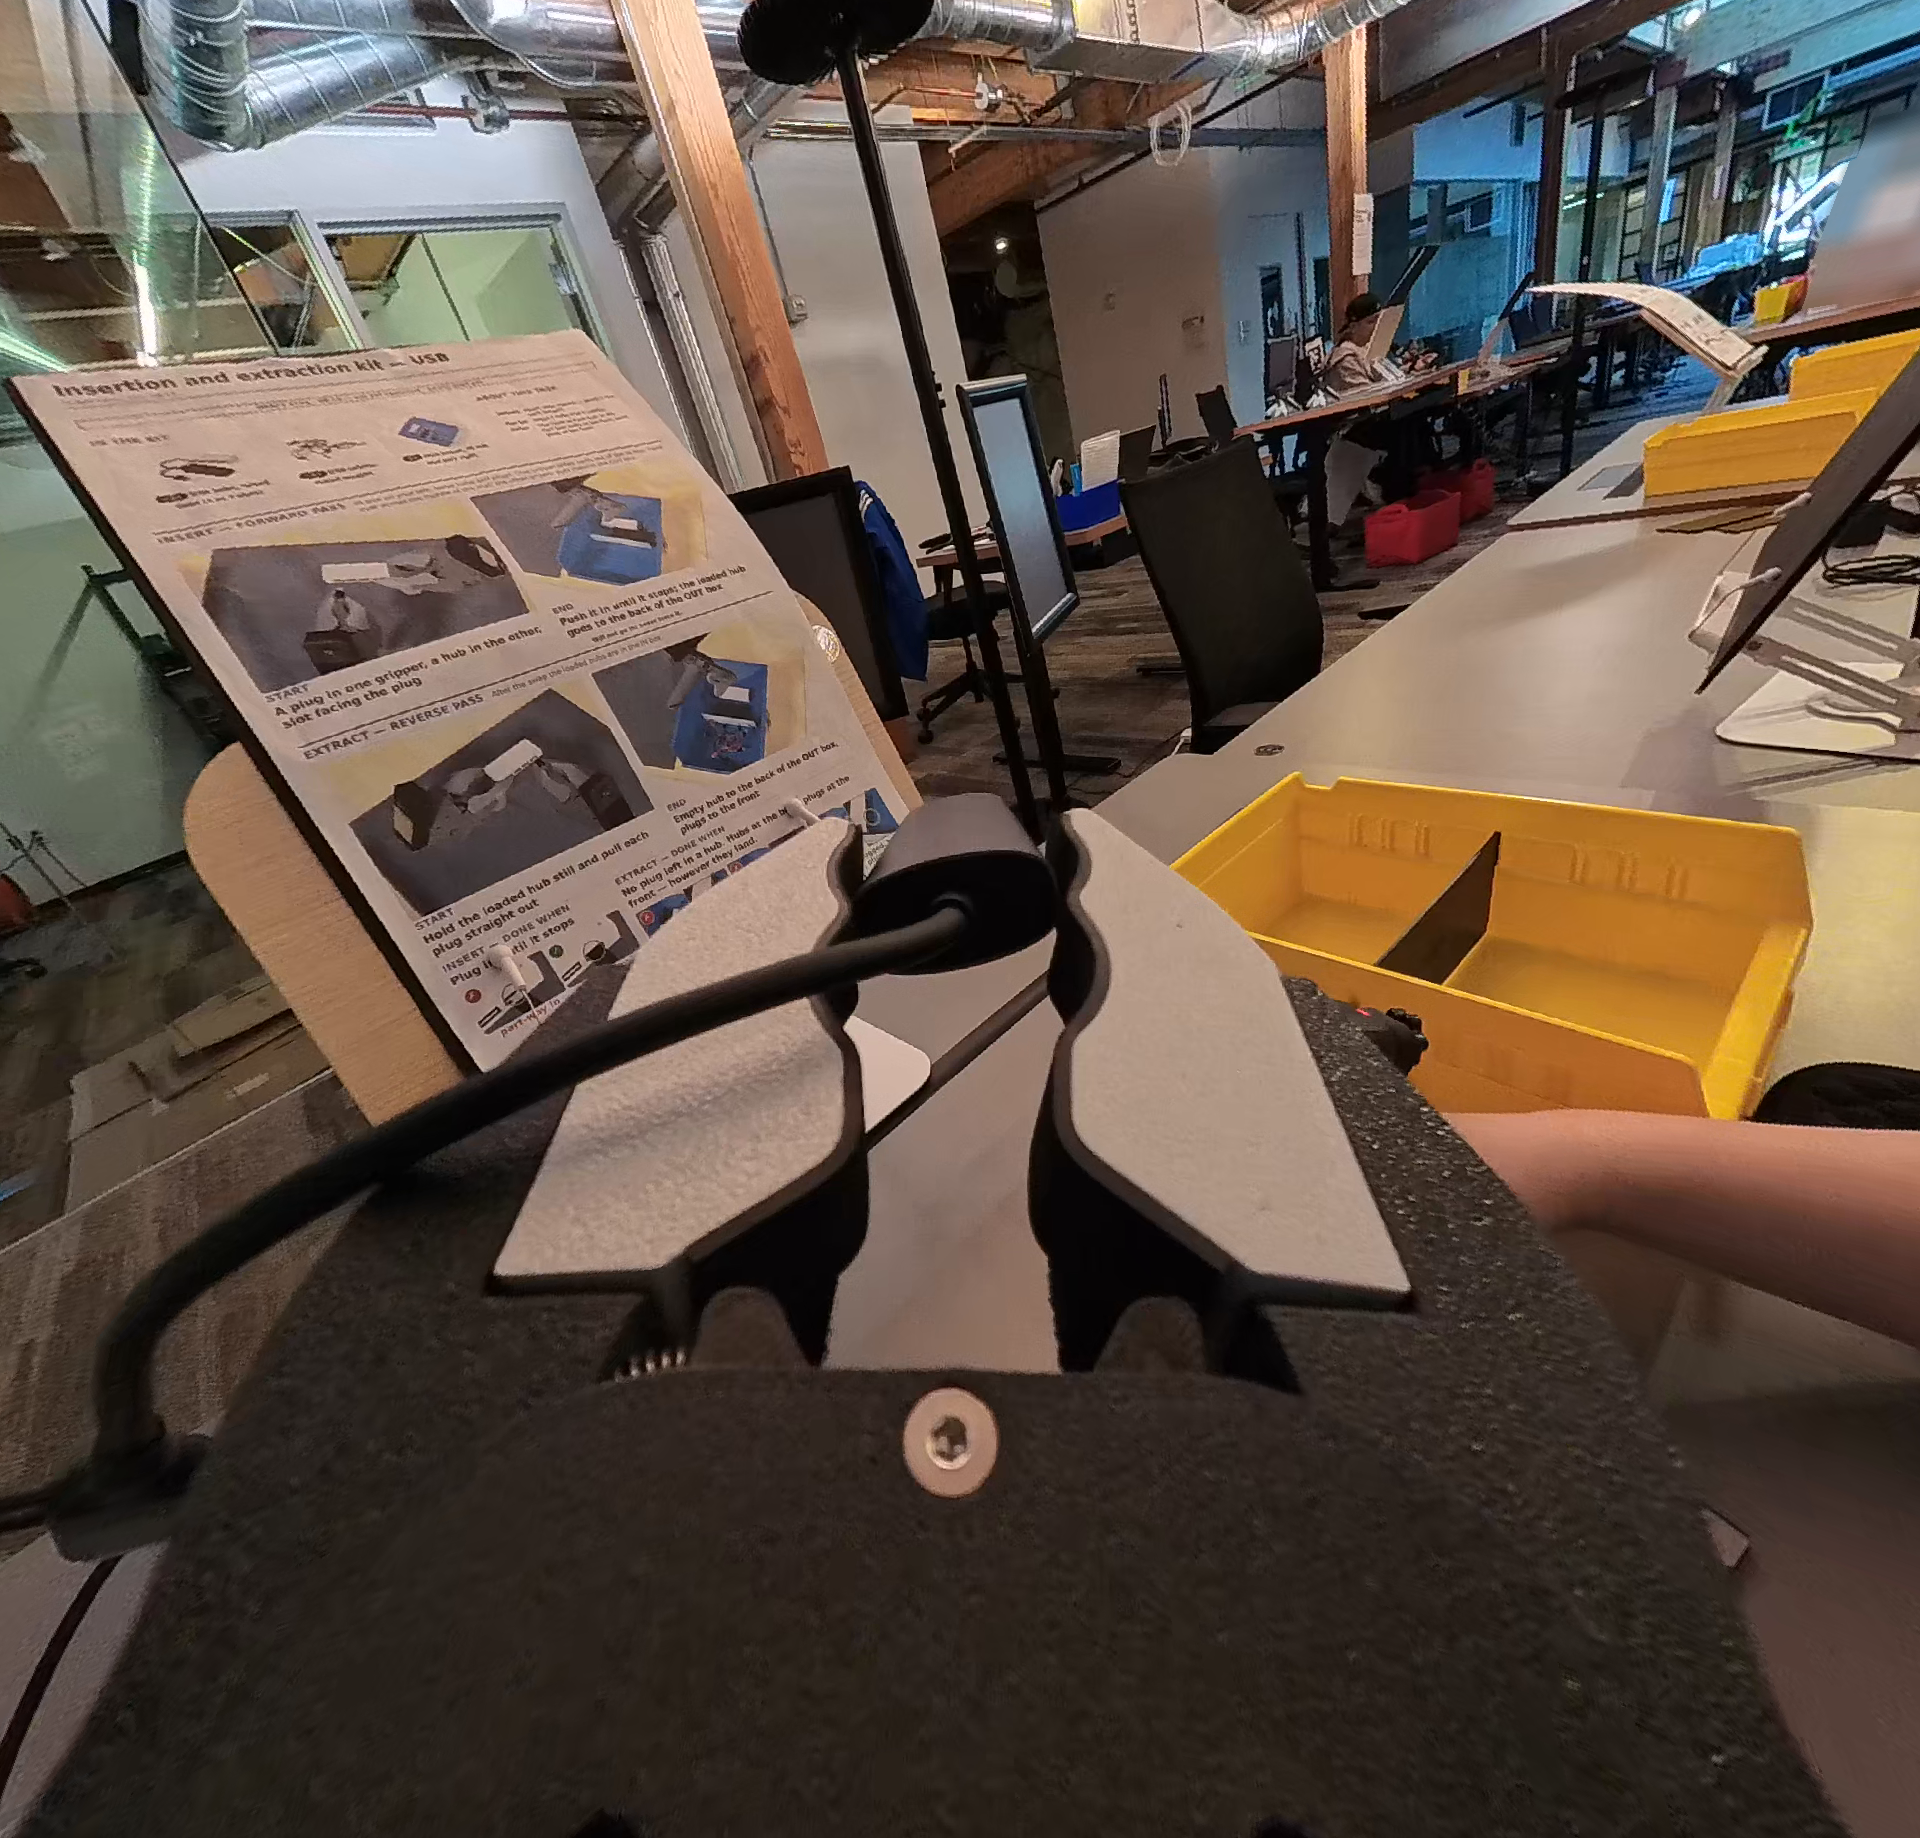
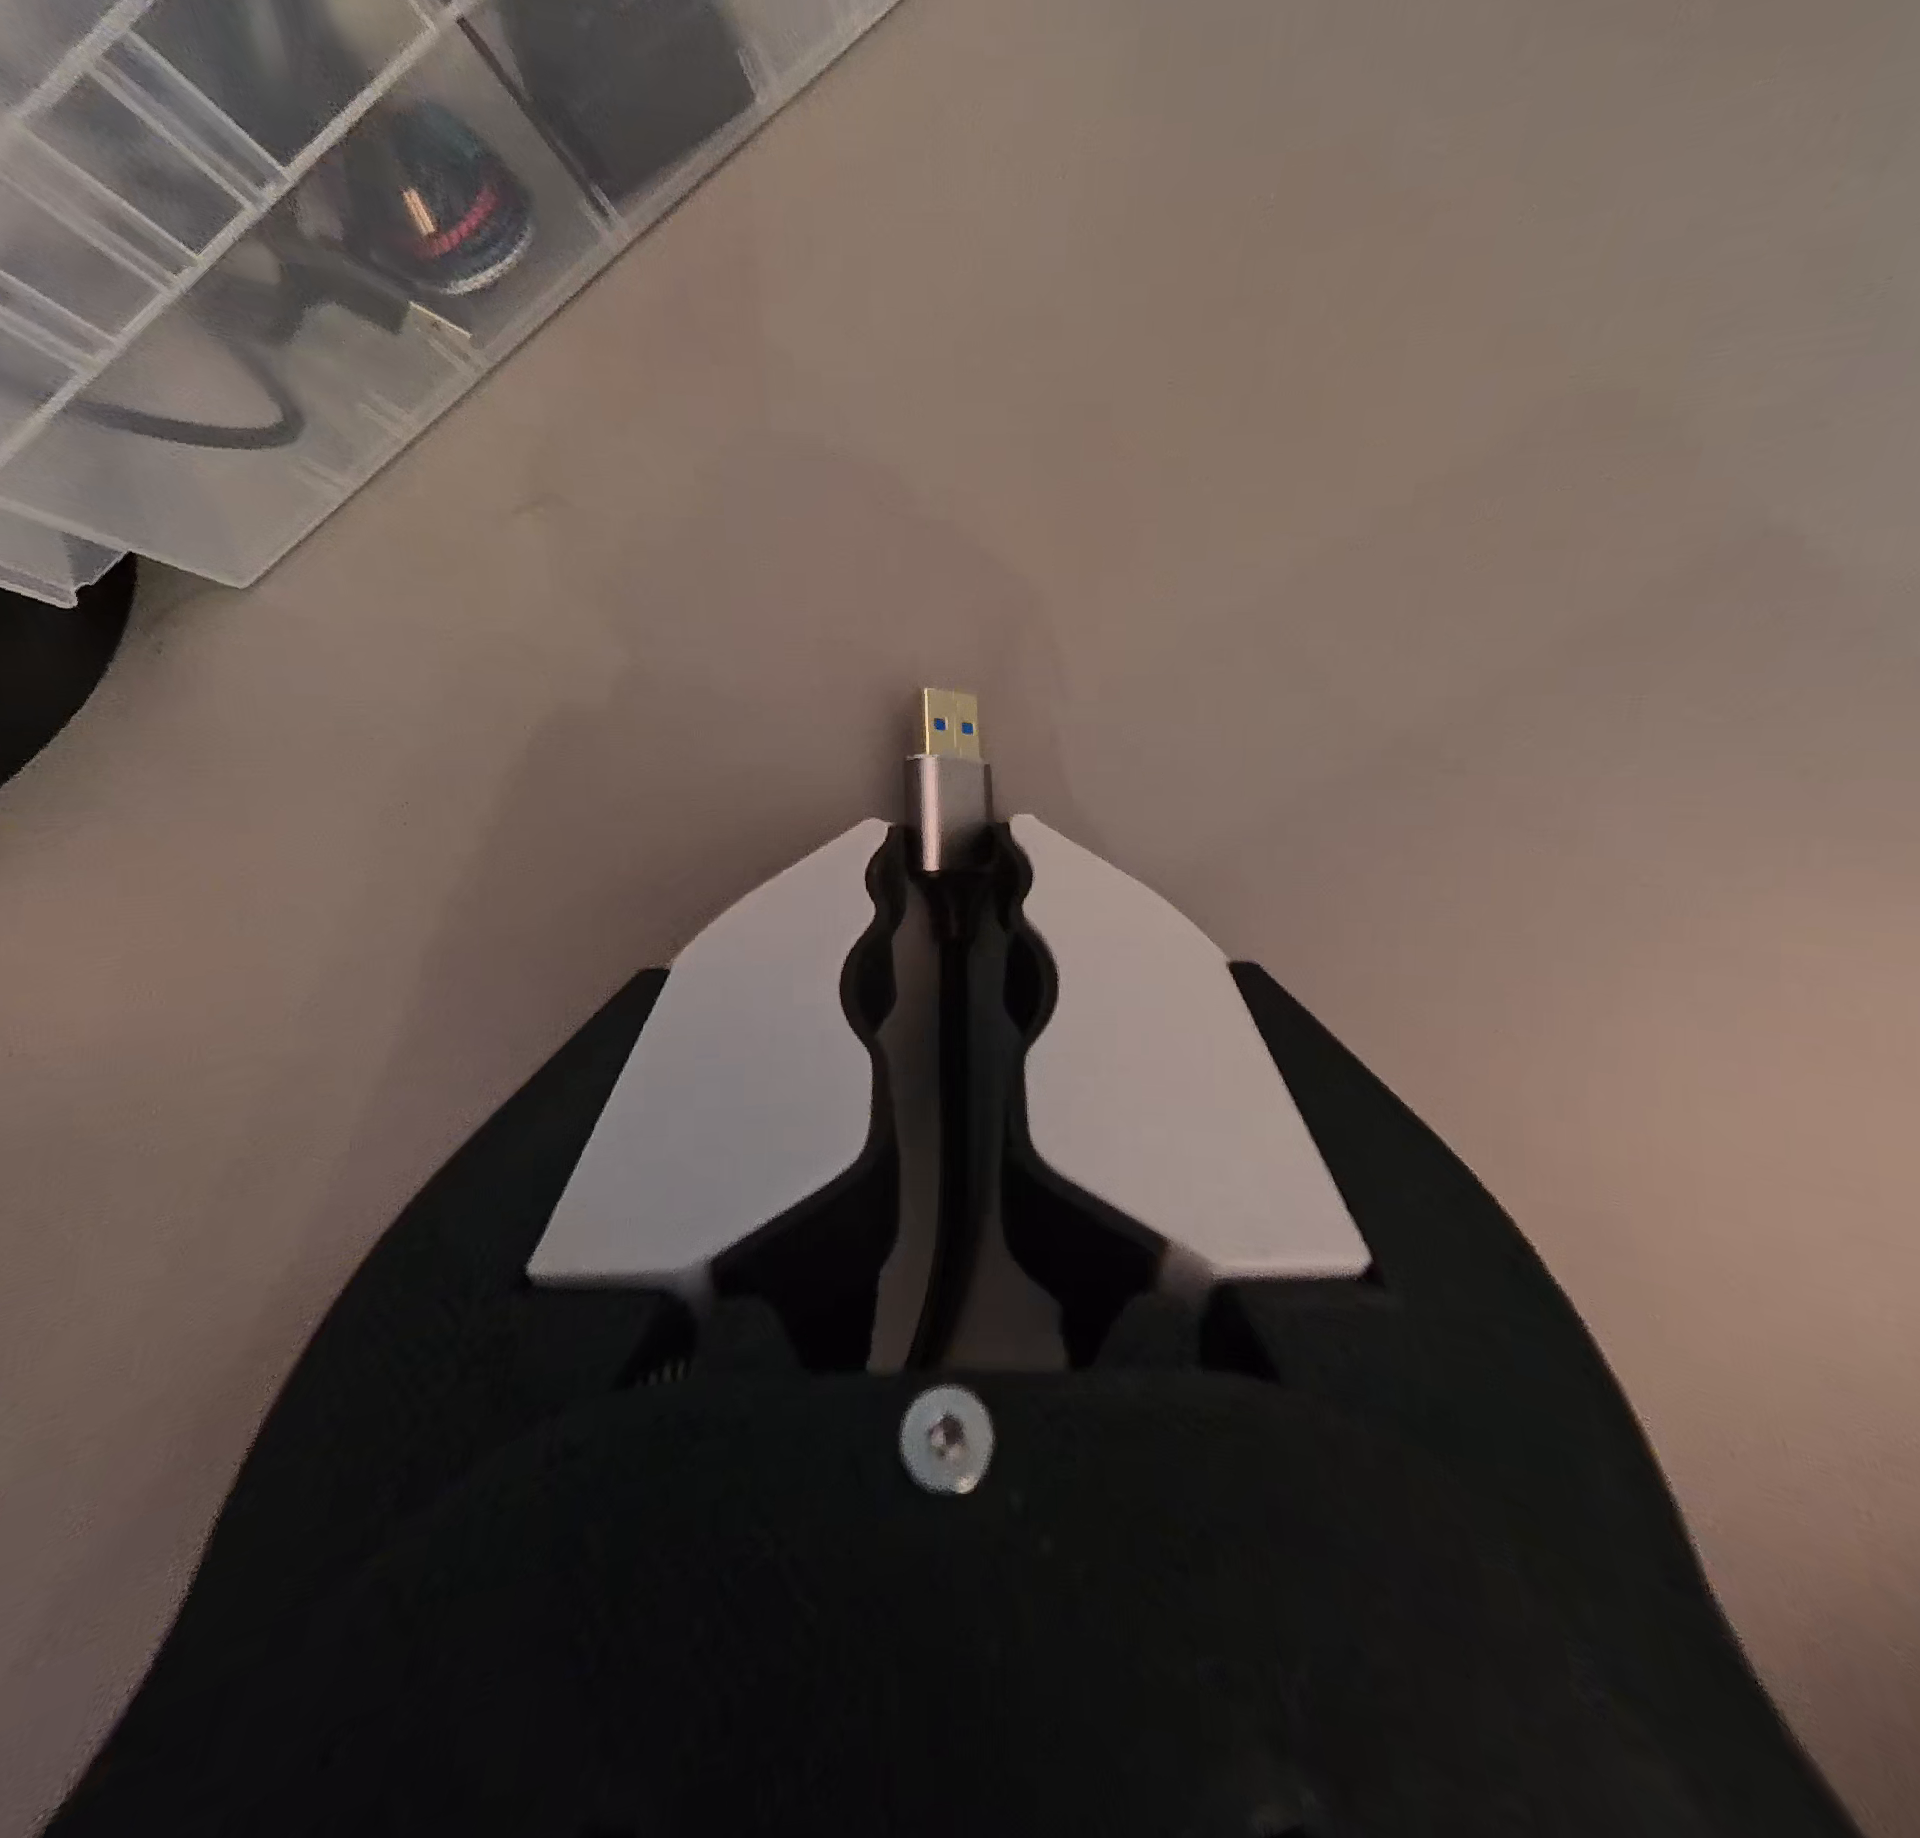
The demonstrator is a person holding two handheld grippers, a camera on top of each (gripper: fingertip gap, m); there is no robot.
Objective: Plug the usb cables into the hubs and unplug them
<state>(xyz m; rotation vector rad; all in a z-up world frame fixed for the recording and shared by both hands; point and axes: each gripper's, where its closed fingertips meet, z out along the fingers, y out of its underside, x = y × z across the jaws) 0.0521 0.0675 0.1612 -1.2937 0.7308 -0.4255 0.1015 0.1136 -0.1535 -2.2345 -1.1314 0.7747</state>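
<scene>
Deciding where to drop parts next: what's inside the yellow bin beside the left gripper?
The yellow bin shows a black divider splitting it in two; both visible compartment floors look bare. Its near wall and the left gripper hide the front corners.

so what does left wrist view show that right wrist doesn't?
Left wrist only: the left gripper shut on a dark grey oval hub with its black cable trailing left, a yellow plastic bin with a black divider, a printed instruction board, and a person's forearm.

Right wrist only: the right gripper shut on a gold-tipped silver USB plug, and a clear compartmented organiser.

Both: the grey tabletop.
</scene>
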